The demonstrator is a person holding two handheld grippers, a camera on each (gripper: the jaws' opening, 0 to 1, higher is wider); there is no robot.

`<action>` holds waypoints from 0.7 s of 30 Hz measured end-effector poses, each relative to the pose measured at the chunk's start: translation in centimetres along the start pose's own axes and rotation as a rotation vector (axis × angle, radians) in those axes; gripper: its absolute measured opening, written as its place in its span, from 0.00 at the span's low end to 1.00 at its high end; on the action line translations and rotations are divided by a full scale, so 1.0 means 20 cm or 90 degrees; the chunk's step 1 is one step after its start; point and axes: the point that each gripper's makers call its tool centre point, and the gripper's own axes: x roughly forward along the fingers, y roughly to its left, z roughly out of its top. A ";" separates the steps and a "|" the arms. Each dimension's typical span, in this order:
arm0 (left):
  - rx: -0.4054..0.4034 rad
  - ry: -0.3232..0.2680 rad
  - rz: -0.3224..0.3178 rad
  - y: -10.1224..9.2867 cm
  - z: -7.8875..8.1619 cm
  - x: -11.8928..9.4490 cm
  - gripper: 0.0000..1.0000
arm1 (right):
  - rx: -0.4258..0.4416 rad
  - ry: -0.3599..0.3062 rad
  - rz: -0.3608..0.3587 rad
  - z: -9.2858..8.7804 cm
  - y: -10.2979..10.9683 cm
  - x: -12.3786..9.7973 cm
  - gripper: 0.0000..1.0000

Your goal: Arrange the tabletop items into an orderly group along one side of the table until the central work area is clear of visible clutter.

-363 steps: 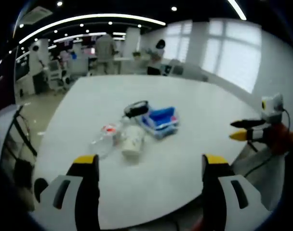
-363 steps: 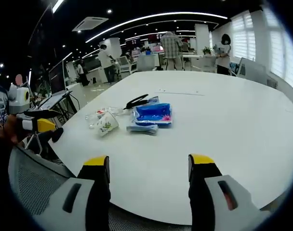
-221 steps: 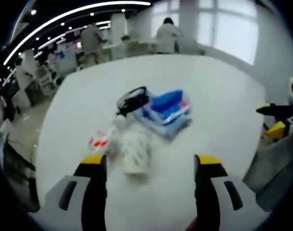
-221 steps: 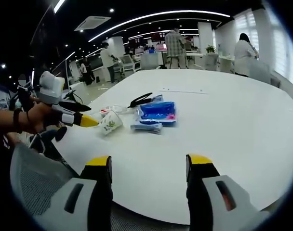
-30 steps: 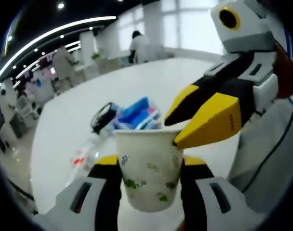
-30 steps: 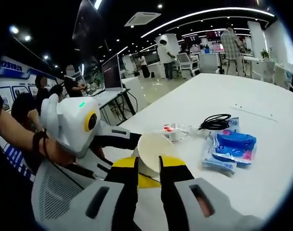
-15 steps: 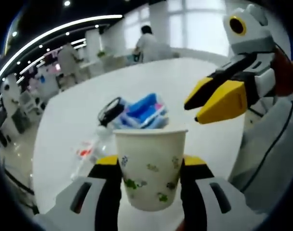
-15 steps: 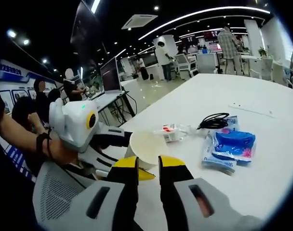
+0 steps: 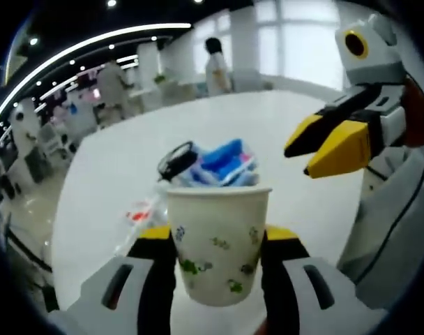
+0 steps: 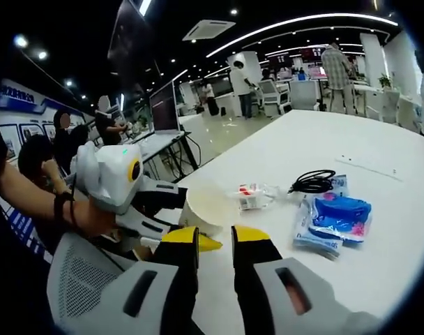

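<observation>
A white paper cup (image 9: pixel 219 244) with green prints stands upright between my left gripper (image 9: pixel 219 241) jaws, which are shut on it above the near edge of the white table (image 9: pixel 107 160). My right gripper (image 9: pixel 322 143) hovers to the cup's upper right, jaws almost together with nothing between them. In the right gripper view the cup (image 10: pixel 210 202) sits just beyond my right gripper (image 10: pixel 215 237), held by the left gripper (image 10: pixel 198 225). On the table lie a blue packet (image 10: pixel 337 213), a black cable (image 10: pixel 313 181) and a clear plastic bottle (image 10: pixel 257 192).
A mesh chair back (image 10: pixel 79 279) is close at the lower left. A person's hand (image 10: pixel 72 216) grips the left tool. Desks, monitors and several people fill the room behind. The table (image 10: pixel 379 139) spreads far beyond the items.
My right gripper has drawn back from the cup's rim and now hangs apart from it. The left gripper still holds the cup.
</observation>
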 end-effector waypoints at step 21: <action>-0.185 -0.046 0.216 0.61 -0.23 -0.11 0.44 | 0.093 0.012 -0.146 -0.29 -0.31 -0.41 0.17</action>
